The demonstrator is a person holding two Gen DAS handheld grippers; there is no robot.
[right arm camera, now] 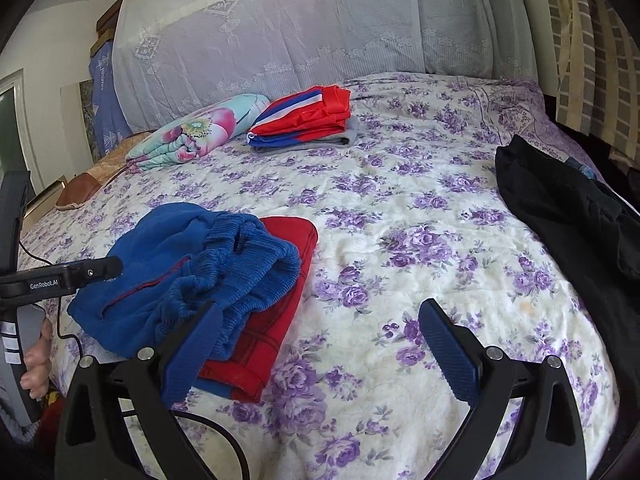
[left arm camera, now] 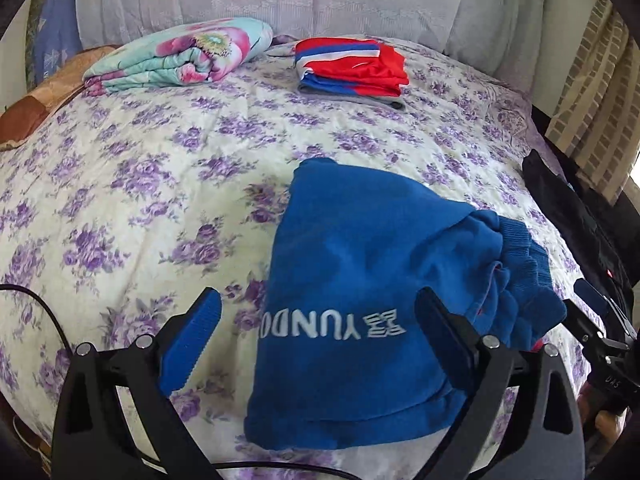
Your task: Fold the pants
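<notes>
Left wrist view showed us our left gripper (left arm camera: 318, 320) with its jaws spread wide and holding nothing, one blue pad on each side of the blue pants (left arm camera: 360, 280). Those pants lay folded into a compact bundle on the bed (left arm camera: 160, 168), near its front edge, with white lettering facing up and the ribbed cuffs bunched at the bundle's right side. Whether the pads touched the cloth, we could not tell.

From the right wrist view, our right gripper (right arm camera: 320, 324) also had its jaws wide open and empty, poised over bare floral bedspread to the right of the pants (right arm camera: 180, 272). Its left pad overlapped the cuffs in the picture; contact was unclear. A red layer (right arm camera: 288, 280) lay beneath the blue bundle and stuck out on the right side. The other gripper's black tip reached in from the left, close to the blue fabric, and a hand (right arm camera: 36, 360) gripped its handle at the frame's edge.

Farther back sat a folded stack of red, white and blue clothes (left arm camera: 352, 68) beside a rolled floral quilt (left arm camera: 180, 56). A black garment (right arm camera: 568, 216) lay along the bed's right edge.
</notes>
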